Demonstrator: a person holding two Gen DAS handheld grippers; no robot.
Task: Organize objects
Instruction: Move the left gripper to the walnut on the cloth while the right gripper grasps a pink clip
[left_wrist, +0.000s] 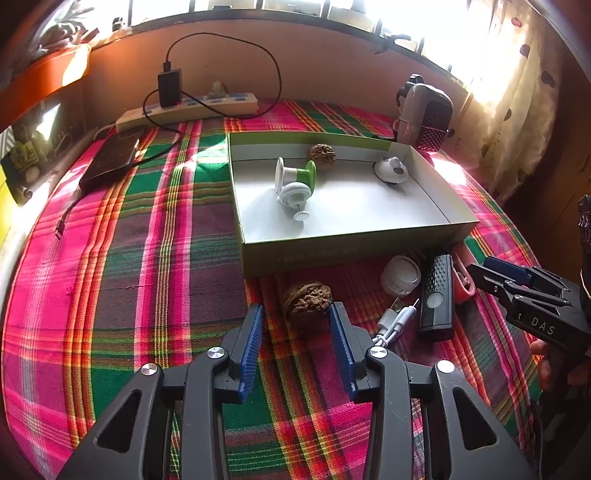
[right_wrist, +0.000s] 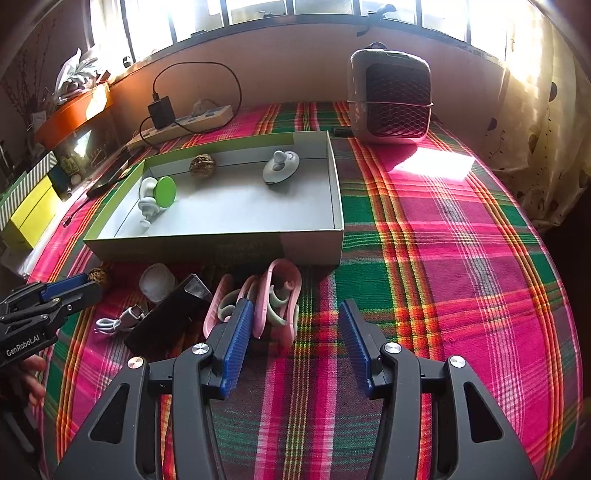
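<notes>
A walnut (left_wrist: 307, 302) lies on the plaid cloth between the blue pads of my left gripper (left_wrist: 295, 310), which is open; the walnut sits close to the right-hand pad, with a gap at the left one. My right gripper (right_wrist: 294, 306) is open too, just beside a tangle of pink and pale green loops (right_wrist: 277, 291) that its left pad nearly touches. The shallow green-and-white box (left_wrist: 354, 236) holds a second walnut (left_wrist: 322, 156), a green and white gadget (left_wrist: 295, 181) and a white round piece (left_wrist: 391, 170). In front of the box lie a white jar (left_wrist: 400, 275), a black device (left_wrist: 437, 295) and a white cable (left_wrist: 393, 321).
A power strip (left_wrist: 192, 107) with a black charger and a dark power bank (left_wrist: 110, 158) sit at the back left. A small mesh-fronted heater (right_wrist: 391, 96) stands at the back right. Curtains hang to the right. Bare plaid cloth (right_wrist: 443, 240) lies right of the box.
</notes>
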